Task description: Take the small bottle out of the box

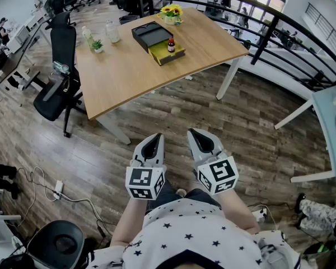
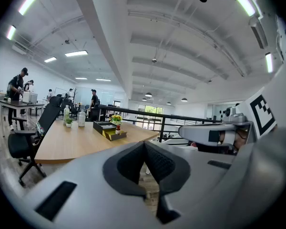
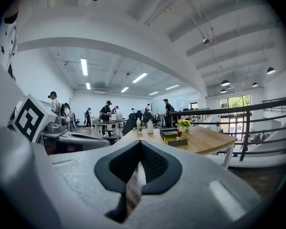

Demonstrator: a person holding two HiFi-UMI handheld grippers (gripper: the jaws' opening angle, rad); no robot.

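Observation:
A small red bottle (image 1: 171, 45) stands upright in a yellow-green box (image 1: 167, 52) on the far side of the wooden table (image 1: 129, 72), next to a black lid (image 1: 150, 33). Both grippers hang low in front of the person, well short of the table and over the floor. The left gripper (image 1: 154, 139) is shut and empty. To its right, the right gripper (image 1: 198, 134) is also shut and empty. The left gripper view shows the bottle (image 2: 117, 130) far off beyond its jaws. In the right gripper view the bottle (image 3: 179, 136) in its box (image 3: 175, 142) is equally distant.
On the table also stand a pot of yellow flowers (image 1: 171, 14), a glass jar (image 1: 112, 31) and a small plant (image 1: 96, 45). A black office chair (image 1: 59, 88) sits at the table's left. A black railing (image 1: 280, 21) runs behind it. Cables (image 1: 61, 192) lie on the floor.

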